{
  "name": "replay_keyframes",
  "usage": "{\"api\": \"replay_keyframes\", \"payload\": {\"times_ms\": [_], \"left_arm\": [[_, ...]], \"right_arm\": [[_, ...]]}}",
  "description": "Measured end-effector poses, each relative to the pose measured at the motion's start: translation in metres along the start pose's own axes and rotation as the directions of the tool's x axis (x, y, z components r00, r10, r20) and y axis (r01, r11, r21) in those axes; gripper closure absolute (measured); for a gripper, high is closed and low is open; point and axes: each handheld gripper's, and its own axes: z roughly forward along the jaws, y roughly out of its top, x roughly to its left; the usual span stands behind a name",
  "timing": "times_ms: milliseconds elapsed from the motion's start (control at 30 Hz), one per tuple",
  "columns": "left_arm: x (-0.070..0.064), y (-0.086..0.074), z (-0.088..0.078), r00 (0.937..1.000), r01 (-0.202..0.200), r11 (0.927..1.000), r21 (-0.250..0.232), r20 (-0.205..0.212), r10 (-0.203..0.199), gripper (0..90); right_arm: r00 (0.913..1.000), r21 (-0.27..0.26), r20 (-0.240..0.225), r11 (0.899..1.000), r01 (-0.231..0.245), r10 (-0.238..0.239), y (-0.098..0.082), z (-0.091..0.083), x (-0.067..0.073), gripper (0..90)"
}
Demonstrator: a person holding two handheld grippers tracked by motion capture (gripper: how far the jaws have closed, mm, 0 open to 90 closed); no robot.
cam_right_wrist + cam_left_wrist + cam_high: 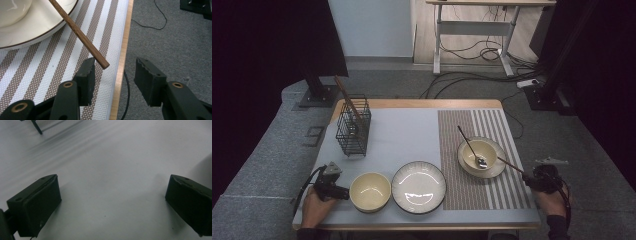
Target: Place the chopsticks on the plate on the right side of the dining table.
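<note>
right claw [115, 75] apart beside chopstick [80, 33] tip, over striped mat [62, 62] edge; left claw [112, 202] wide apart

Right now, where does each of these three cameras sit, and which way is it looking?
High view: above the table, looking forward and down; both hands and grippers show.
Left gripper view: on the left gripper, facing bare mat; black jaws apart.
Right gripper view: on the right gripper, facing the chopstick and table edge.
Shared: chopstick and plate.

Bare mat [402, 135] mid-table lies free; wire basket [353, 125] blocks far-left corner.
</note>
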Motion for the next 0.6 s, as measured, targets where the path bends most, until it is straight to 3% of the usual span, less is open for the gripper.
{"api": "replay_keyframes", "payload": {"times_ms": [233,400,600], "left_arm": [[0.0000,0.0000,0.0000,1.0000,0.000,1.0000,0.000,0.000,0.000,0.0],[-0.0001,0.0000,0.0001,1.0000,0.001,1.0000,-0.001,0.000,-0.001,0.0],[0.0000,0.0000,0.0000,1.0000,0.001,1.0000,0.000,0.000,-0.001,0.0]], "right_arm": [[1.0000,0.013,-0.006,1.000,0.000,0.000,0.0007,0.0006,0.0000,54.6],[0.9998,0.025,-0.015,1.000,0.014,-0.013,-0.0039,-0.0015,0.0023,66.3],[0.9994,0.021,-0.027,1.000,0.020,-0.020,-0.0013,-0.0021,0.0038,73.6]]}}
